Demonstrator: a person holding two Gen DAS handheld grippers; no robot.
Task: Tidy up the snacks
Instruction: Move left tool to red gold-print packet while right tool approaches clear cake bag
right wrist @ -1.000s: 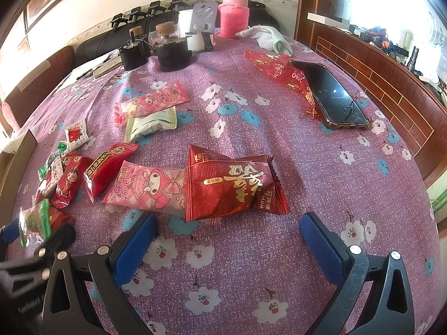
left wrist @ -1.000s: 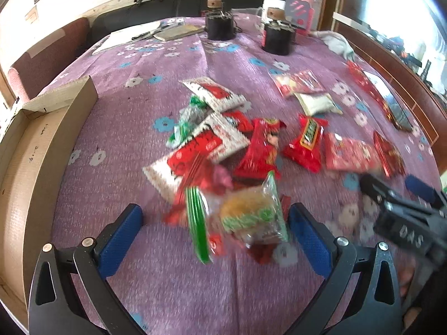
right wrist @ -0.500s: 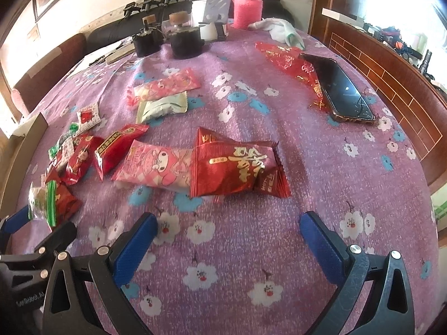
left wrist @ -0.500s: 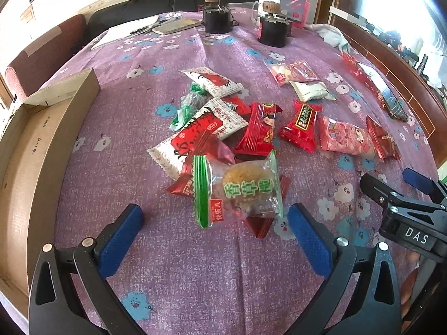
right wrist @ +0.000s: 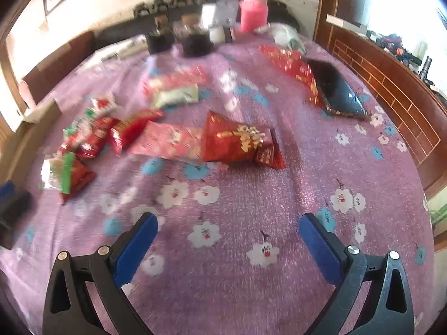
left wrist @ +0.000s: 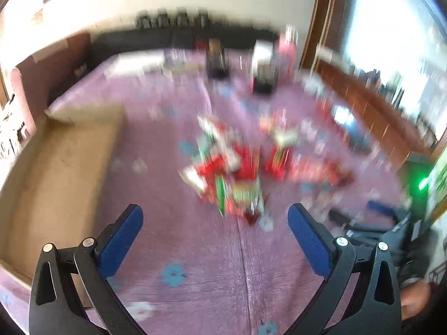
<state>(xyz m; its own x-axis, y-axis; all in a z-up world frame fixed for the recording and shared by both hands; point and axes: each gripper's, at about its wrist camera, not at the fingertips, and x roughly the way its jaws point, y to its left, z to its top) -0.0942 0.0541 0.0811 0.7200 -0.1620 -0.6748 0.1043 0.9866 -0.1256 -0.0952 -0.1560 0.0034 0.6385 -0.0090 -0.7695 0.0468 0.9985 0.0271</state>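
Note:
A heap of snack packets (left wrist: 237, 167) lies mid-table on the purple flowered cloth, blurred in the left wrist view. Nearest to my left gripper (left wrist: 215, 223) is a clear green-edged cake packet (left wrist: 243, 195); the gripper is open and empty, short of it. In the right wrist view a red foil packet (right wrist: 234, 142) rests against a pink packet (right wrist: 167, 142), with more red packets (right wrist: 128, 131) to the left and the green-edged packet (right wrist: 62, 174) at far left. My right gripper (right wrist: 227, 231) is open and empty, well short of them.
A cardboard box (left wrist: 56, 167) lies open at the left table edge. A phone (right wrist: 338, 89) and red wrapper (right wrist: 290, 61) lie at the right. Dark jars (right wrist: 195, 44), a pink bottle (right wrist: 252, 11) and a white cloth (right wrist: 285, 33) stand at the back. A wooden ledge (right wrist: 391, 83) runs along the right.
Both grippers have pulled back and up from the packets, so more bare cloth shows before them. The left view is now motion-blurred. No packet was taken.

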